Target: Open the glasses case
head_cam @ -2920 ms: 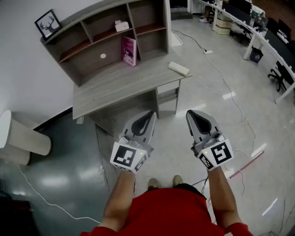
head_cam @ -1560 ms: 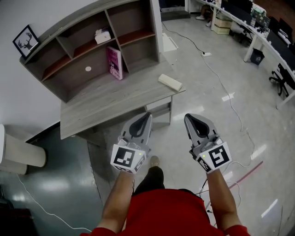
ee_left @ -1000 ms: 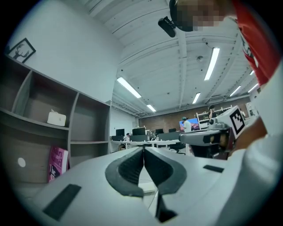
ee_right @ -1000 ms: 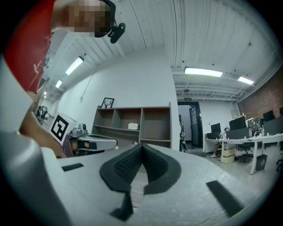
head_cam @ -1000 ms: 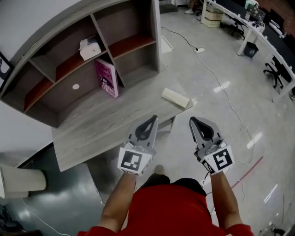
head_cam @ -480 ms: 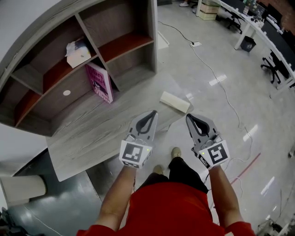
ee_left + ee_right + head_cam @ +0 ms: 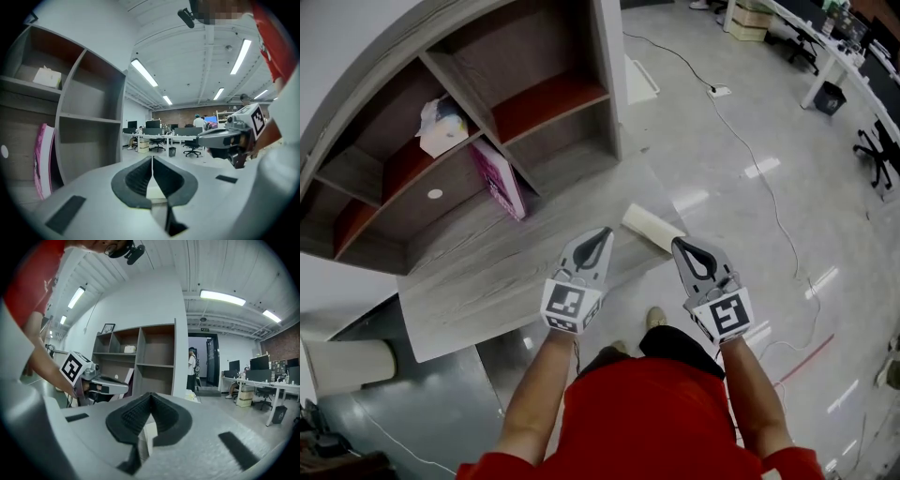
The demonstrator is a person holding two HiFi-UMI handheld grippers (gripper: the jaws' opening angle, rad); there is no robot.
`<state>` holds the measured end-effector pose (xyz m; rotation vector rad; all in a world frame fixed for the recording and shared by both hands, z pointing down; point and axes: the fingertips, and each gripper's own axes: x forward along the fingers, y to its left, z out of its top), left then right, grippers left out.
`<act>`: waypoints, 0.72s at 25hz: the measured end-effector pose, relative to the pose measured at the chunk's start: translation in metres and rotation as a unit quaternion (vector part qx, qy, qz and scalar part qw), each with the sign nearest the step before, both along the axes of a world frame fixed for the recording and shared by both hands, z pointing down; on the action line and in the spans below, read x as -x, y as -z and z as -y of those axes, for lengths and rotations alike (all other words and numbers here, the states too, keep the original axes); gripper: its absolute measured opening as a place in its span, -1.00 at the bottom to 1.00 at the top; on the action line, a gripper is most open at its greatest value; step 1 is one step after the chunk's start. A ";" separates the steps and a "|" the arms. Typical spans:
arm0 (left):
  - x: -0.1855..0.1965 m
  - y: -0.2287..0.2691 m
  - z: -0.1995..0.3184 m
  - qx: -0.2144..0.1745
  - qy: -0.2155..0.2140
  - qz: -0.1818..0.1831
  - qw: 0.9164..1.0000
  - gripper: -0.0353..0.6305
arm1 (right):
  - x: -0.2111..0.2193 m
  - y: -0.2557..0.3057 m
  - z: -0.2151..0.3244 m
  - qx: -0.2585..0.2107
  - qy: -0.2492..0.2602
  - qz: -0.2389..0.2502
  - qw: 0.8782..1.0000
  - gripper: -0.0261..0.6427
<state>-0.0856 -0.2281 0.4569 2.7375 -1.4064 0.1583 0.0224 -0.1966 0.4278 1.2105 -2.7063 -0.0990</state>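
Glasses case (image 7: 652,228): cream, oblong, lid looks closed. It lies on the near right corner of the counter (image 7: 506,272), close to the edge.

Containers:
- Shelf unit (image 7: 602,84) stands on the far side of the counter. Grey frame, reddish shelf boards.
- Upper left bay holds a white pack (image 7: 441,127).
- Bay below it holds a pink book (image 7: 499,178), on end and leaning.
- Small white disc (image 7: 435,193) on the back panel, left of the book.

Tongs:
- Left tongs (image 7: 602,231): jaws together, nothing between them. From the head view the tip is just left of the case.
- Right tongs (image 7: 678,242): jaws together, also empty. Tip is just near-right of the case.
- Both are held about level, side by side, pointing at the counter. Neither holds the case. Can't tell whether either touches it.

Surface and room:
- Counter is grey wood grain, bare apart from the case and shelf unit.
- Floor (image 7: 741,216) is pale and glossy on the right, dark under and left of the counter.
- Open-plan office with strip lights on the ceiling.

Around:
- Cable (image 7: 750,141) runs across the floor from a power strip (image 7: 721,91), well right of the counter.
- Office desks (image 7: 825,56) and a chair (image 7: 877,150) at far right.
- Cream cylinder (image 7: 352,361) on the floor at near left.
- The person's red top (image 7: 656,412) fills the near edge.
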 end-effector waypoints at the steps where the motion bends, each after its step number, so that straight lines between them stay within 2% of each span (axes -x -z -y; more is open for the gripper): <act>1: -0.002 -0.008 0.005 0.008 0.004 0.008 1.000 -0.86 | -0.003 -0.005 0.004 0.005 0.006 -0.004 1.000 -0.91; 5: -0.006 -0.039 0.021 0.046 0.014 0.037 0.998 -0.86 | -0.007 -0.021 0.022 0.025 0.026 -0.015 0.999 -0.91; 8: -0.007 -0.061 0.029 0.081 0.006 0.053 0.995 -0.86 | -0.006 -0.033 0.032 0.046 0.029 -0.007 0.999 -0.90; 12: -0.009 -0.087 0.038 0.121 -0.011 0.071 0.990 -0.85 | -0.004 -0.052 0.041 0.065 0.026 -0.021 0.997 -0.84; 18: -0.017 -0.118 0.051 0.164 -0.054 0.100 0.980 -0.59 | -0.008 -0.076 0.051 0.085 0.012 -0.047 0.995 -0.73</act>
